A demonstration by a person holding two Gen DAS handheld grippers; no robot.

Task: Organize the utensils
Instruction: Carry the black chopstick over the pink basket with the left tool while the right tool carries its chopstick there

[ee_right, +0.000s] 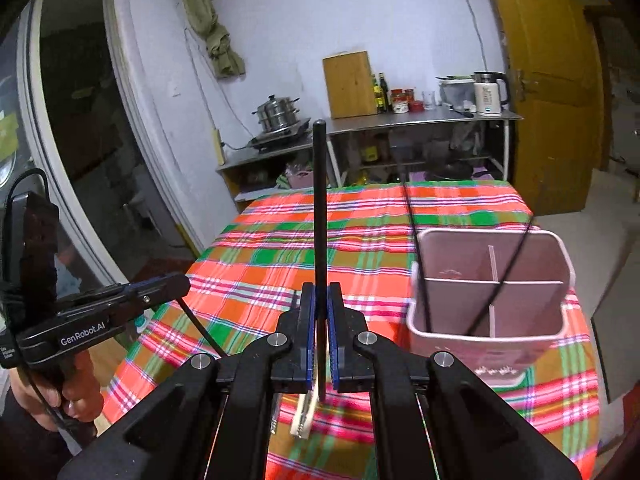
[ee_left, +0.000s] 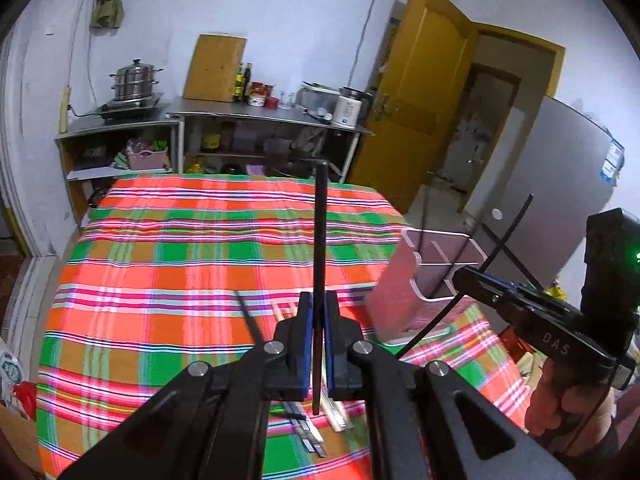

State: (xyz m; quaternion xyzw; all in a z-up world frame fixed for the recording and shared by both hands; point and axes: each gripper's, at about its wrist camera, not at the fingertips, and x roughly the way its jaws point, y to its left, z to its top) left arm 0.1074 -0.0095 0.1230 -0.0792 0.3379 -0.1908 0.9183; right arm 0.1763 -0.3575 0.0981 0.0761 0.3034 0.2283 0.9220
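Left gripper (ee_left: 319,308) clamps black chopstick (ee_left: 321,220); right gripper (ee_right: 321,300) clamps another (ee_right: 319,200).

A plaid cloth (ee_right: 360,232) in orange, green and pink covers the tabletop. Beyond its 12 o'clock edge stands a steel shelf unit (ee_right: 420,118). On the unit, a wooden cutting board (ee_right: 349,84) leans upright against the white wall. A white electric kettle (ee_right: 489,94) stands toward 2 o'clock, dark bottles (ee_right: 381,92) just beside the board. A stacked steel steamer pot (ee_right: 278,114) sits on a cooktop at 11 o'clock. A yellow door (ee_left: 424,96) stands open at 2 o'clock. A green cloth (ee_right: 218,46) hangs on the wall.
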